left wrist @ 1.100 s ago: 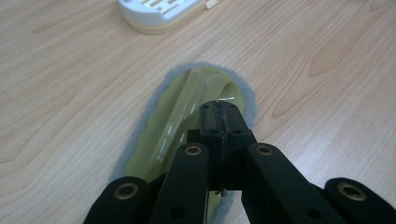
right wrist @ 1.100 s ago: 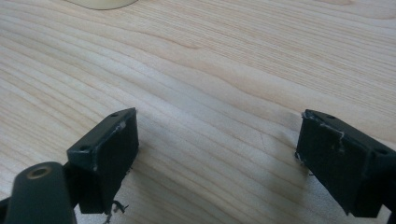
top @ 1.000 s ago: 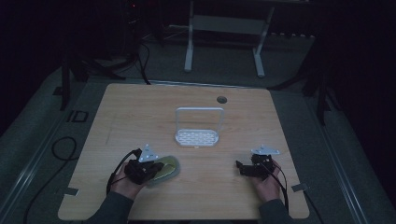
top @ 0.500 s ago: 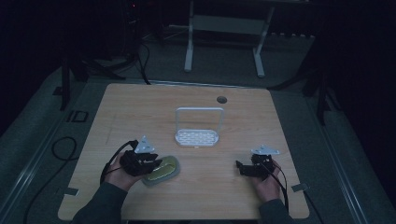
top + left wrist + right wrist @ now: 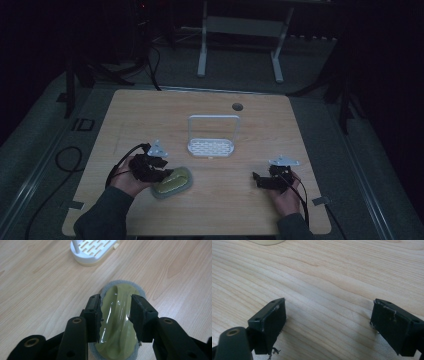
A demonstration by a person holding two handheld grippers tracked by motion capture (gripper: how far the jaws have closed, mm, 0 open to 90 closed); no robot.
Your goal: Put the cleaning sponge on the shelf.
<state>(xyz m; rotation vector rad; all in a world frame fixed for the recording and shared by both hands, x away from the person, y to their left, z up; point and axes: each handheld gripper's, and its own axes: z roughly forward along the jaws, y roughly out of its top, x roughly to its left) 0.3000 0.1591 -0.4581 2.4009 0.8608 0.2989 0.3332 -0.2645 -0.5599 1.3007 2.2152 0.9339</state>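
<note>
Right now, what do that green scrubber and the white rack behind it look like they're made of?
The scrubber looks like glossy olive-green plastic, going by its bright streaky highlights, on a fuzzy grey pad, likely felt or sponge. The rack looks like matte white moulded plastic with slotted holes; its hoop handle could be plastic or coated wire.

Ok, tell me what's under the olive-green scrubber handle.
Under the olive-green scrubber handle lies a grey pad, its rim showing all round, on the wooden table. The pad's middle is covered.

A white slotted rack point(image 5: 211, 147) with an upright hoop stands mid-table point(image 5: 150, 115), near a round grommet hole point(image 5: 237, 107).
</note>
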